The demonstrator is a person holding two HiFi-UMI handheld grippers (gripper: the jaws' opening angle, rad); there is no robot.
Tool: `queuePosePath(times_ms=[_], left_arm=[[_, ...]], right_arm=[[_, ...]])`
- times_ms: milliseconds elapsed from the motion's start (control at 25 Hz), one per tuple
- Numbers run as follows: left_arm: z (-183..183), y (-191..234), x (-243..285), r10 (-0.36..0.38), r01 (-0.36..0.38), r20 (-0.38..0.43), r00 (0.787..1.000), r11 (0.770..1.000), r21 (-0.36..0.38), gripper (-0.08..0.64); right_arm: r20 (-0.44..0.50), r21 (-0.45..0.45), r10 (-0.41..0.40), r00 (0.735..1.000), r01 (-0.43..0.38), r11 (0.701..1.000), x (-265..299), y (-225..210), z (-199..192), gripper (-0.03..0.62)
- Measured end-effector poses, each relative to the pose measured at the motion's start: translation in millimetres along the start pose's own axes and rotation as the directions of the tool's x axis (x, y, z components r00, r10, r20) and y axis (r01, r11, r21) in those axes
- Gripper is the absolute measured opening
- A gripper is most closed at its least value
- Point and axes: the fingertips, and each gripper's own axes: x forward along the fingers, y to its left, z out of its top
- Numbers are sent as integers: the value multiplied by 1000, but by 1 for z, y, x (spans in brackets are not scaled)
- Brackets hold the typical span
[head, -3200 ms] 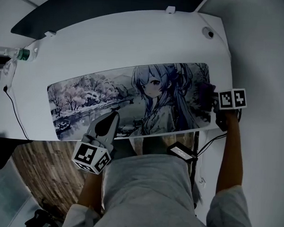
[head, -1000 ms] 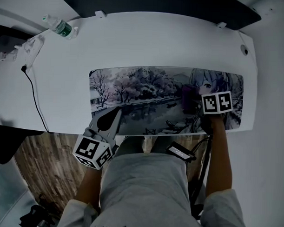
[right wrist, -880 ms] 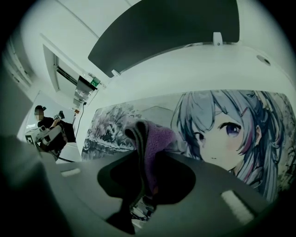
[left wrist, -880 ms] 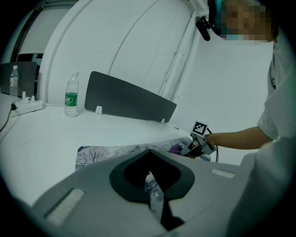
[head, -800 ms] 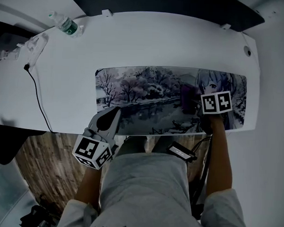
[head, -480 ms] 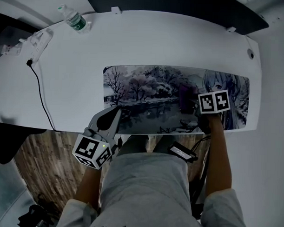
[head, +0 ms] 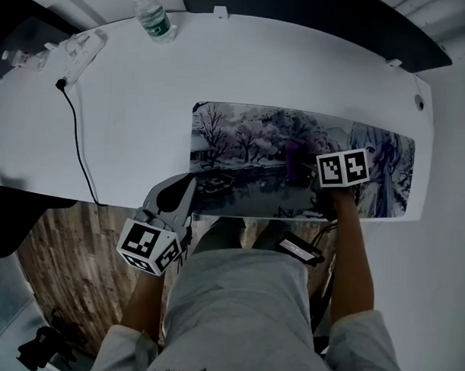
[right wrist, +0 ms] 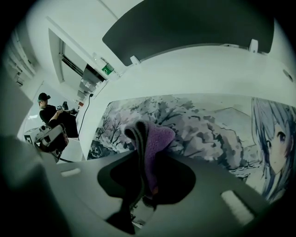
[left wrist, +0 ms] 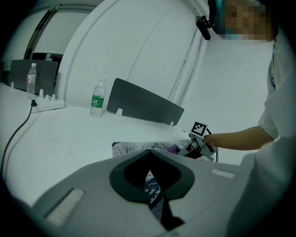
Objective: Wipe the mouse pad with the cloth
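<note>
Right gripper (right wrist: 145, 185) clamped on purple cloth (right wrist: 156, 139), resting on mouse pad (right wrist: 208, 129)

White curved desk (head: 143, 117), dark divider panel (head: 314, 16) along its far edge, wood-grain floor (head: 62, 266) below, pale wall (left wrist: 138, 37) behind, water bottle (head: 152, 18), power strip (head: 77, 50) trailing a black cable (head: 78, 145).

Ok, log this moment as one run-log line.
step: wipe | right gripper: shut on cloth, over mouse pad | left gripper: shut, empty, at pad's near left corner
</note>
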Motion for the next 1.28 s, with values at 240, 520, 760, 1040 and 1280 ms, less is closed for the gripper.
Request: queuePosePath(times_ms=[240,520,760,1040,1280], left_arm=[[-8,17,-17,28,-28,6,1000,999,-22,15],[-14,33,-34,58,-57,21,998,997,-51,15],[-17,49,-48,92,-90,30,995,994,-68,15],[-20,62,-61,123,-120,36,992,989,-85,15],[-21,71,-71,145,-140,49,988,985,-99,15]], right_arm=[[12,-15,13,1000,-13,1000,18,29,7,97],[-18,-64,35,999,-36,997,40,64,15,97],[-48,-116,66,997,-72,991,60,98,21,97],[-48,-151,86,995,-92,984,80,133,29,98],[-47,-185,100,994,-107,977,95,160,34,98]])
